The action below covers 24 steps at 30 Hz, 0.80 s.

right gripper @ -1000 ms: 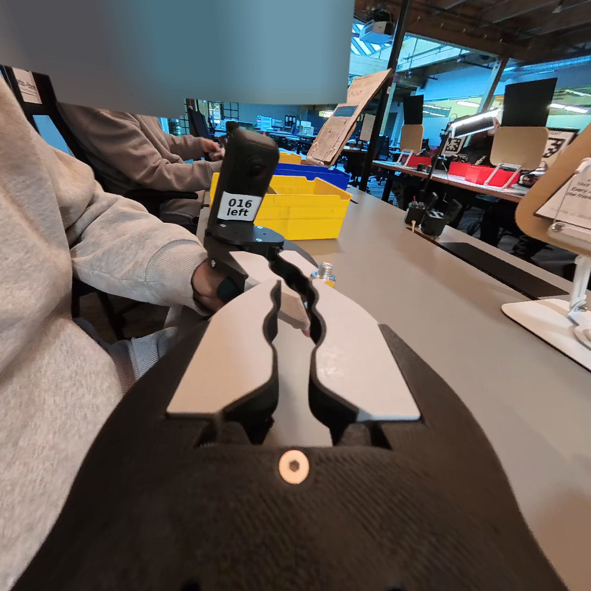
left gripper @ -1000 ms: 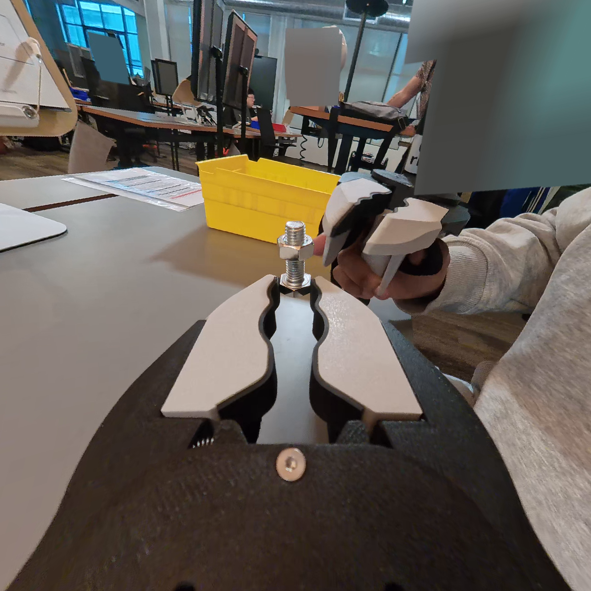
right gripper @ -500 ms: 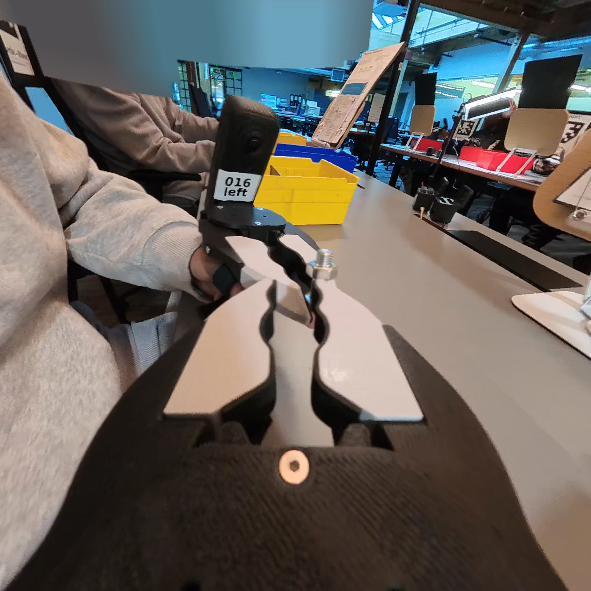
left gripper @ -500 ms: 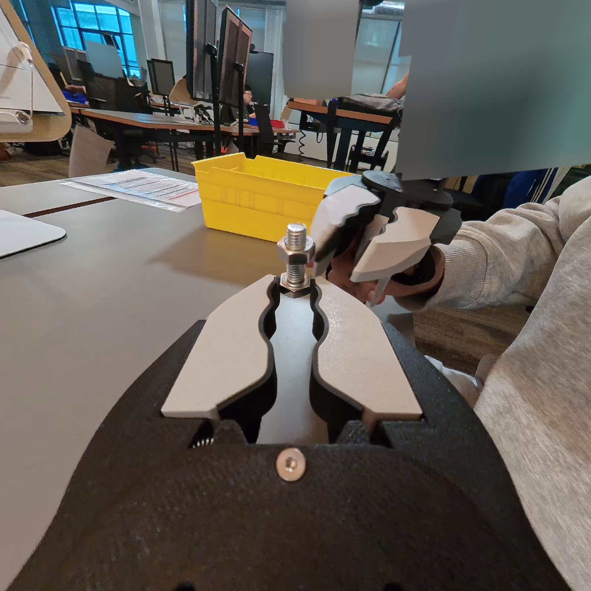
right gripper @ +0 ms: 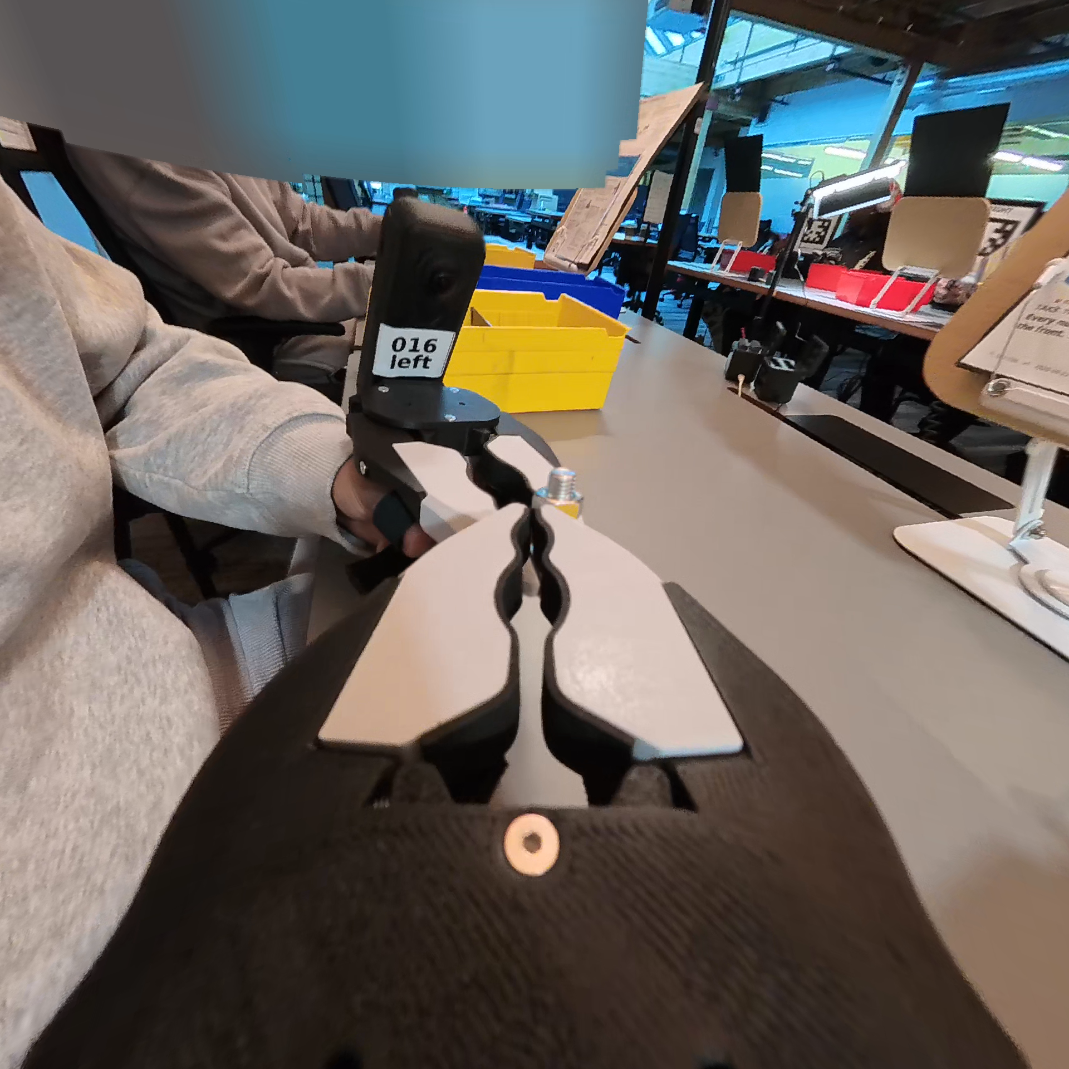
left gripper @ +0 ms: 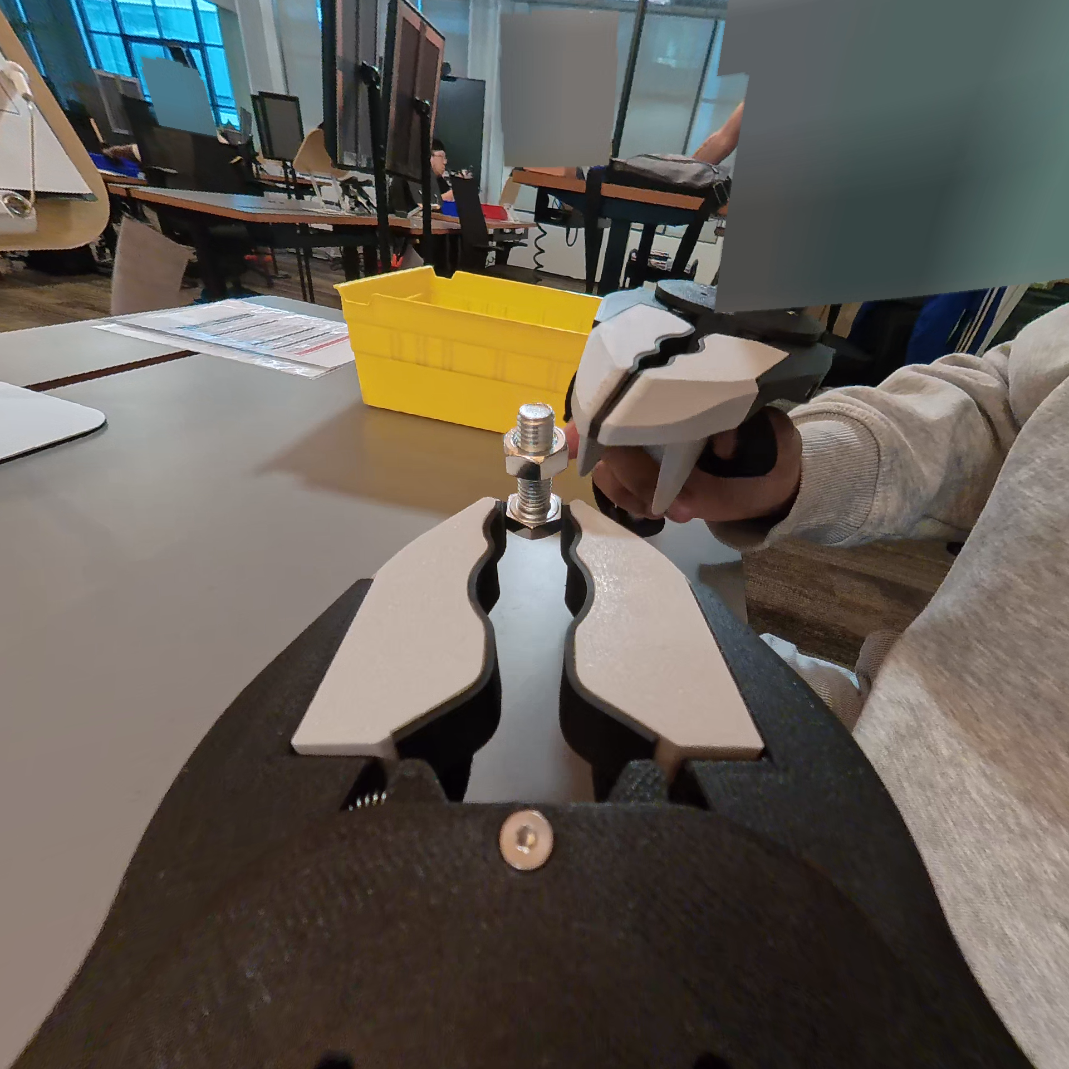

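My left gripper (left gripper: 533,518) is shut on the hex head of a silver bolt (left gripper: 535,491) and holds it upright over the grey table (left gripper: 173,520), thread pointing up. A silver nut (left gripper: 536,458) sits on the thread near the top. My right gripper (right gripper: 529,512) is shut with nothing between its fingertips. It sits just right of the nut in the left wrist view (left gripper: 593,431), close to it. In the right wrist view the bolt's top (right gripper: 562,483) and the nut show just past my right fingertips, and the left gripper (right gripper: 509,486) lies behind them.
A yellow bin (left gripper: 463,358) stands on the table behind the bolt, with a blue bin (right gripper: 549,283) beyond it. A laminated sheet (left gripper: 231,335) lies at the far left. A white stand base (right gripper: 983,555) is at the right. A grey sleeve (left gripper: 925,439) fills the near side. The grippers are tip to tip, or close to it.
My right gripper, open beside the nut in both earlier moments, has shut; its pads came together on air next to the nut. The left gripper still holds the bolt in the same place.
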### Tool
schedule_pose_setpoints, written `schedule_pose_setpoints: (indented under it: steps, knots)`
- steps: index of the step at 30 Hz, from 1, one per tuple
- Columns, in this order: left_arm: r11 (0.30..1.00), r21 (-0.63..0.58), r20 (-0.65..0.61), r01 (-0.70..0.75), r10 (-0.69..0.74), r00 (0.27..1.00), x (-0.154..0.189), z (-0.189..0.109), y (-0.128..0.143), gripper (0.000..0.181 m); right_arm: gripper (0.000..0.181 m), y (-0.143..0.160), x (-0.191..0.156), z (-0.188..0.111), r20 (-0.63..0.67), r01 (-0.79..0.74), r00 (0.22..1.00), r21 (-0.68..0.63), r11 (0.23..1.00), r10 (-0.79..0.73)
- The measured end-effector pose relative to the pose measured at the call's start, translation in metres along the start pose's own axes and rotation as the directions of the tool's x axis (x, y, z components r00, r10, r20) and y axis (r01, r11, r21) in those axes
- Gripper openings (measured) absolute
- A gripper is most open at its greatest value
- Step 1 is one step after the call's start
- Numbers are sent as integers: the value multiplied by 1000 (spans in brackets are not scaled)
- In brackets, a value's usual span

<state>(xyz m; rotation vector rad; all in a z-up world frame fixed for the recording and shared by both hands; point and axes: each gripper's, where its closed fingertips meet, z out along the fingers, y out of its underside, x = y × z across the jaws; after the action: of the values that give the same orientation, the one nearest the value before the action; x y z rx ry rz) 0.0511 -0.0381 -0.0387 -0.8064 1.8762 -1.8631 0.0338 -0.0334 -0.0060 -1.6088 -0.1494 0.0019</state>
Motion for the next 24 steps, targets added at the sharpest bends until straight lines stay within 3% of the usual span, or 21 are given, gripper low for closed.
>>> schedule_pose_setpoints:
  steps: [8, 24]
  knots:
    - [999, -27, -11, -27, 26, 1000, 5, 2, 3, 18, 19, -5, 4, 2, -35, 5, 999, 34, 999, -3]
    - [996, -57, -28, -72, 71, 997, 12, 4, 7, 18, 10, 0, 3, 6, -23, -41, 999, 5, 999, 41]
